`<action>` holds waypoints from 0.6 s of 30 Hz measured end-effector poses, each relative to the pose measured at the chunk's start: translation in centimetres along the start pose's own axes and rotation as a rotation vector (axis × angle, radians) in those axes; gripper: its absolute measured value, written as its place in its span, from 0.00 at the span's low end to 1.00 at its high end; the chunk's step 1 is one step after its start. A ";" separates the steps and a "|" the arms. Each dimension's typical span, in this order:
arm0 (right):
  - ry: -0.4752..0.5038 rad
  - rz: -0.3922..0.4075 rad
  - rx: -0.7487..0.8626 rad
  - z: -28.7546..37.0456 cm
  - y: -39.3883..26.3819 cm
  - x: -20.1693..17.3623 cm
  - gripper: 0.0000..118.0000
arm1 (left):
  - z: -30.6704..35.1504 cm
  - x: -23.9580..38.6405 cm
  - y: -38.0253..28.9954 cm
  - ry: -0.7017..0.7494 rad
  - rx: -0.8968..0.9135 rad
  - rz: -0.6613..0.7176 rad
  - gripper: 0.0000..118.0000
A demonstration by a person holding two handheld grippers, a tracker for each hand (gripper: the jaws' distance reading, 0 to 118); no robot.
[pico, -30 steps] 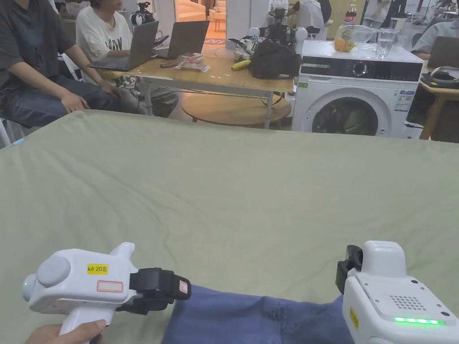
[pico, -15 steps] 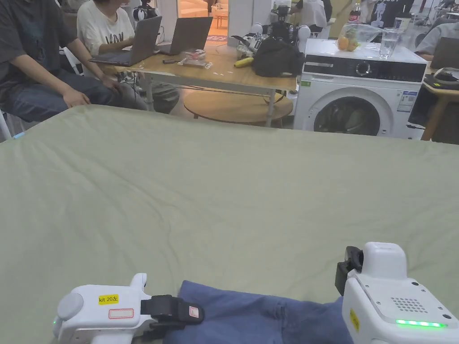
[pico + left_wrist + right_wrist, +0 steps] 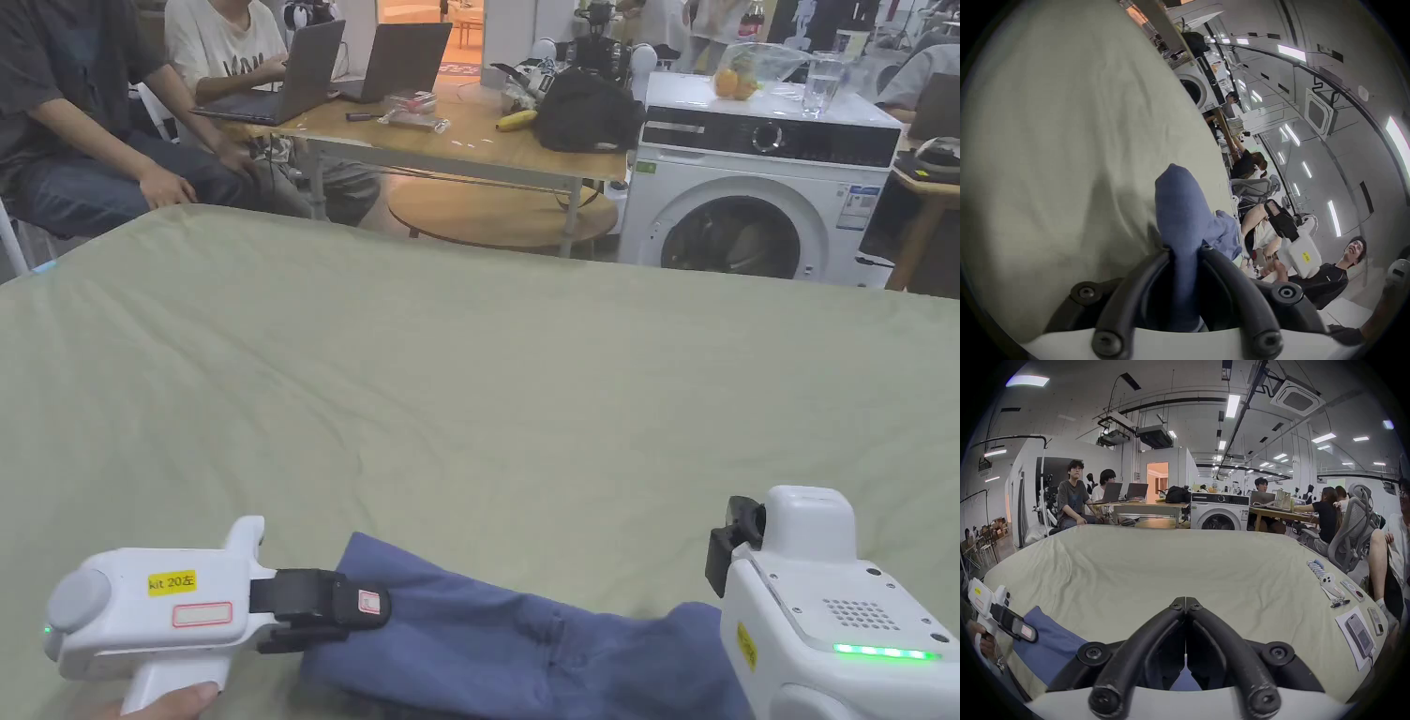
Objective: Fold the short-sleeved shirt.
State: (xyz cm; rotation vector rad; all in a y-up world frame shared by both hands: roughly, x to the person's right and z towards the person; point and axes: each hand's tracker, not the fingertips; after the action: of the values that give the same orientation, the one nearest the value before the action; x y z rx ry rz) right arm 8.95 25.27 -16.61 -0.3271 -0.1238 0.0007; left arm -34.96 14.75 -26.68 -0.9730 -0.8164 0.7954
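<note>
With the left tool point(image 3: 1185, 253) clamped on the bunched blue cotton short-sleeved shirt point(image 3: 525, 637) at the near edge of the sage-green sheeted table point(image 3: 487, 375) and the right tool point(image 3: 1186, 604) pressed together, apparently empty, a one-sided pull could drag the shirt crooked.

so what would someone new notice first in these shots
Probably the blue short-sleeved shirt, bunched at the near edge of the wide pale green sheet-covered bed, with the white handheld left gripper shut on one end of it. The white right gripper is at the shirt's other end, jaws together; whether they pinch cloth is unclear. Beyond the bed, a white front-loading washing machine stands out.
</note>
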 end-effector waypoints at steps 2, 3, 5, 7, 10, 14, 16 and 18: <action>0.009 0.003 0.013 0.0 0.2 -0.3 0.00 | 2.2 2.4 -1.2 0.018 0.027 -0.001 0.04; 0.011 0.004 0.024 0.0 0.3 -0.5 0.00 | 3.2 2.8 -0.9 0.024 0.059 0.012 0.04; 0.015 0.008 0.042 0.1 0.6 -1.0 0.00 | 5.0 5.3 -1.3 0.065 0.088 0.001 0.04; 0.025 0.007 0.060 0.3 0.8 -1.3 0.00 | 6.3 7.1 -1.4 0.129 0.114 -0.029 0.04; 0.038 0.012 0.074 0.4 1.1 -1.8 0.00 | 7.8 8.5 -0.4 0.199 0.112 -0.028 0.04; 0.050 0.009 0.090 0.8 1.4 -1.8 0.00 | 7.6 11.3 -0.1 0.247 0.099 -0.041 0.04; 0.045 0.007 0.106 1.1 1.5 -1.6 0.00 | 6.6 12.9 -0.3 0.251 0.080 -0.055 0.04; 0.040 0.001 0.118 1.3 1.6 -1.2 0.00 | 5.7 13.9 0.0 0.266 0.057 -0.069 0.04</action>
State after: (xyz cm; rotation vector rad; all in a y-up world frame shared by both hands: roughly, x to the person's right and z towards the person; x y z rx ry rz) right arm 7.59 27.23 -16.05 -0.2089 -0.0834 0.0020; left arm -33.49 28.82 -21.62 -0.9704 -0.5902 0.6109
